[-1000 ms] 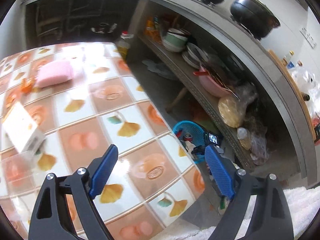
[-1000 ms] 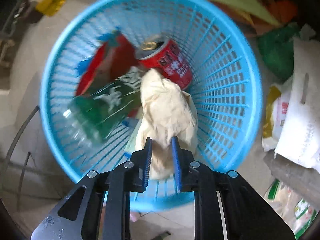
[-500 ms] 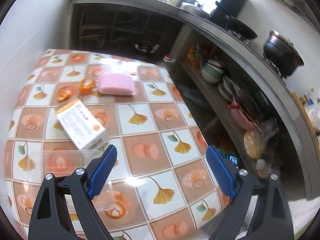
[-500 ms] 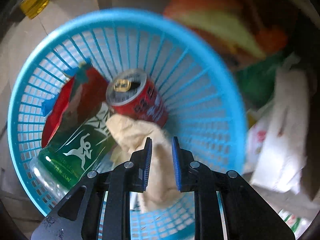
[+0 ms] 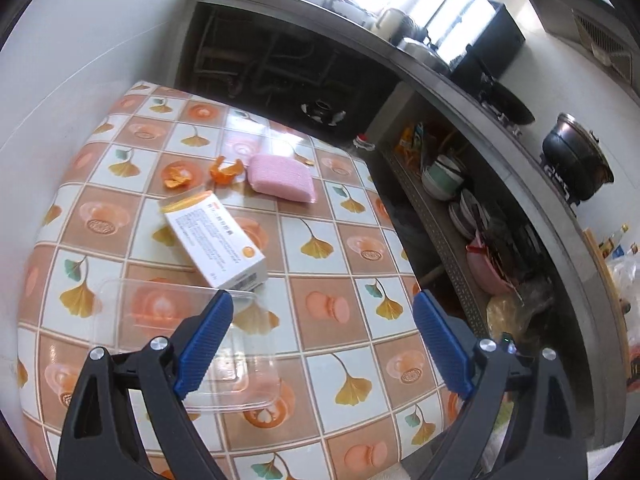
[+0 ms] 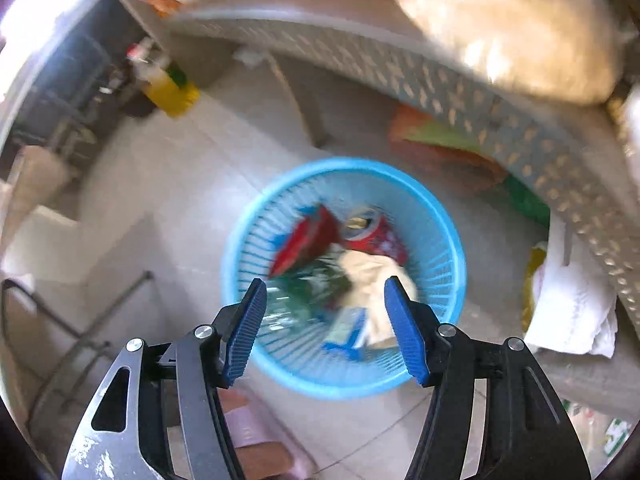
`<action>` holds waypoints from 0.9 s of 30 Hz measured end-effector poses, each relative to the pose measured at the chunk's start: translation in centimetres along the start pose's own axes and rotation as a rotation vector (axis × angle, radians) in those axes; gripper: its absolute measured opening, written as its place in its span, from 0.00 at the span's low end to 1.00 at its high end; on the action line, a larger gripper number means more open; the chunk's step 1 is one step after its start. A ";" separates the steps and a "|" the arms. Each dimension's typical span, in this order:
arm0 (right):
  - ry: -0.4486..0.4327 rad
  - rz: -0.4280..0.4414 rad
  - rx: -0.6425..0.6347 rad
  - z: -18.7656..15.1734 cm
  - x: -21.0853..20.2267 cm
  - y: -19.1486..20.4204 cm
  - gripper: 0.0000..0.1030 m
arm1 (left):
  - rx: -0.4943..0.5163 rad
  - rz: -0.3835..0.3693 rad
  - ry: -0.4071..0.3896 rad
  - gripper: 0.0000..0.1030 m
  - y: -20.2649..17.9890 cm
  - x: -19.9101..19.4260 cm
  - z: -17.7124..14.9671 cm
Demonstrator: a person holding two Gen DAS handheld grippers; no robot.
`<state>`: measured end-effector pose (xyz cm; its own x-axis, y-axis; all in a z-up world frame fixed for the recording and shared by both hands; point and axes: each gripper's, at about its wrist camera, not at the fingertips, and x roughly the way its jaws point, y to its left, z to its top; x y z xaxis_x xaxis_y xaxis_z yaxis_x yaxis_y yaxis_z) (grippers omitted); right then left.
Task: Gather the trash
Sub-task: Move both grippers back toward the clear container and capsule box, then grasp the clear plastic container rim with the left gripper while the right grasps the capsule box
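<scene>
My right gripper point(image 6: 324, 320) is open and empty, well above a blue plastic basket point(image 6: 448, 280) on the floor. In the basket lie a cream crumpled paper point(image 6: 372, 276), a red can point(image 6: 376, 232), a green bottle point(image 6: 312, 292) and a red wrapper point(image 6: 304, 240). My left gripper point(image 5: 320, 340) is open and empty above the tiled table point(image 5: 344, 240). On the table lie a white and orange box point(image 5: 216, 240), a clear plastic lid point(image 5: 192, 344) under my left finger, orange peels point(image 5: 208, 172) and a pink sponge point(image 5: 280, 178).
A kitchen shelf point(image 5: 448, 216) with bowls and plates runs to the right of the table. A perforated shelf point(image 6: 460, 92) hangs over the basket. White bags point(image 6: 576, 304) lie right of the basket. A yellow bottle point(image 6: 172, 88) stands on the floor at the back.
My right gripper has opened, let go of the cream paper into the basket and risen away. My left gripper has swung left over the table, bringing the box, lid and sponge into view.
</scene>
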<state>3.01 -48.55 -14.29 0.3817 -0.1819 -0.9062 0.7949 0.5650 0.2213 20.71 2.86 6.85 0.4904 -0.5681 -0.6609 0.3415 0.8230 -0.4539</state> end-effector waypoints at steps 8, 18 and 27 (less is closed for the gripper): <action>-0.141 0.241 -0.235 -1.1 -9.2 11.1 0.57 | -0.086 0.044 -0.071 0.87 3.7 -3.0 -0.7; -0.018 0.661 -0.611 -6.4 -10.7 33.4 0.53 | 0.043 0.050 -0.057 0.87 3.6 -3.9 -6.7; 0.215 0.756 -0.748 -13.0 -6.3 46.8 0.29 | -0.041 0.038 0.012 0.67 6.0 -2.1 -10.3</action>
<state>31.69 -10.49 -2.95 0.5033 0.5234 -0.6876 -0.1283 0.8321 0.5395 13.42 9.06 -0.65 0.4928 -0.5367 -0.6849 0.2898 0.8434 -0.4524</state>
